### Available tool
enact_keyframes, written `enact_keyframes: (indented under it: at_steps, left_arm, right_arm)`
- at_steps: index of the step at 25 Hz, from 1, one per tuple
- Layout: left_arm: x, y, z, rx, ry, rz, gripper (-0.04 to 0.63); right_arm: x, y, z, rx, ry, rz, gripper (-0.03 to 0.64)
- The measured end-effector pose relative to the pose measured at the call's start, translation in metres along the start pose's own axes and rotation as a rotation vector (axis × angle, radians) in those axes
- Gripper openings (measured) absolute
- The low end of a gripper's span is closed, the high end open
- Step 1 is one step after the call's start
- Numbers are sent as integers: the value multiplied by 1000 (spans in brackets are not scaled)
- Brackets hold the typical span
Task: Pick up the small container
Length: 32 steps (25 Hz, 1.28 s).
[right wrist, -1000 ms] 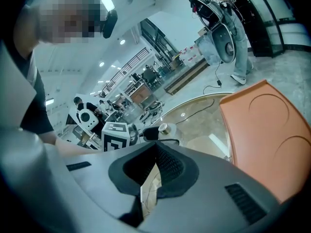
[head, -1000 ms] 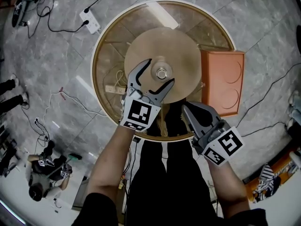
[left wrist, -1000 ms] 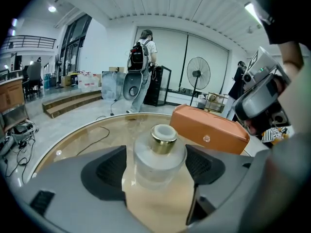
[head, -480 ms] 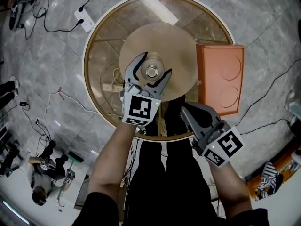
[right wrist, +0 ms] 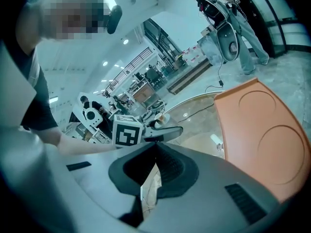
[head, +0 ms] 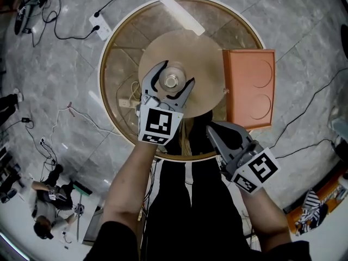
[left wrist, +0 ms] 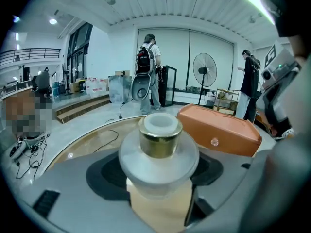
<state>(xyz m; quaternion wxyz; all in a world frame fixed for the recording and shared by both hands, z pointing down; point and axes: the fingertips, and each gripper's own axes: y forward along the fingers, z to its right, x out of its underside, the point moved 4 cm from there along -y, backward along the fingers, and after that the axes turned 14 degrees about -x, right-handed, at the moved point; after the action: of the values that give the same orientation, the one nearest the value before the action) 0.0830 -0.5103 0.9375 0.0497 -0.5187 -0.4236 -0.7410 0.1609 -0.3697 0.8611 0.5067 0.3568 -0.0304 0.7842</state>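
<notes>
We see left tongs released, jaws wide, just been closing in. Small frosted-glass container with gold collar stands upright between left jaws; head view shows gaps either side, pads not pressing it. Container rests on round glass table with gold-brown rim, over tan disc. Right tongs clenched, jaws tip to tip, nothing between them, at near table edge, well apart from container. Orange rectangular tray with two round recesses lies right of left tongs, ahead of right tongs.
</notes>
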Motion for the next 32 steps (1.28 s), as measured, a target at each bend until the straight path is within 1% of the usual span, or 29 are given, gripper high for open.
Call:
enact_keyframes:
  at_steps: [3,6,9,12,16,20,25,30,32]
  left_arm:
    - [-19,-21,-1,-2,0,34,341]
    - [-36,-53,0,6,-2,15,341]
    - [-60,-100,-3,10,-9,-11,341]
    - [-94,-153,-8,6,3,-9,341]
    - [-134,-227,-10,-5,3,-8,341]
    - [-171,-302,-19,-26,-4,1,341]
    - [-200,-390,-23,-28,-2,30,341]
    - [-216,-467,-25,-20,-12,44,341]
    - [-220,-491,-22,-3,6,48,341]
  right_arm:
    - [-2,-5,-16,11,-22,12,14]
    - [-13,-15,-51,24,-30,27,14]
    - [-38,-24,-102,26,-50,60,14]
    - [-66,-34,-154,19,-101,94,14]
    - [-90,-50,-223,19,-161,101,14]
    - [-107,-62,-290,39,-231,99,14]
    - [-106,-69,-366,54,-274,100,14]
    - [-99,-86,-425,71,-250,158,14]
    - [-97,-95,-442,79,-257,177,14]
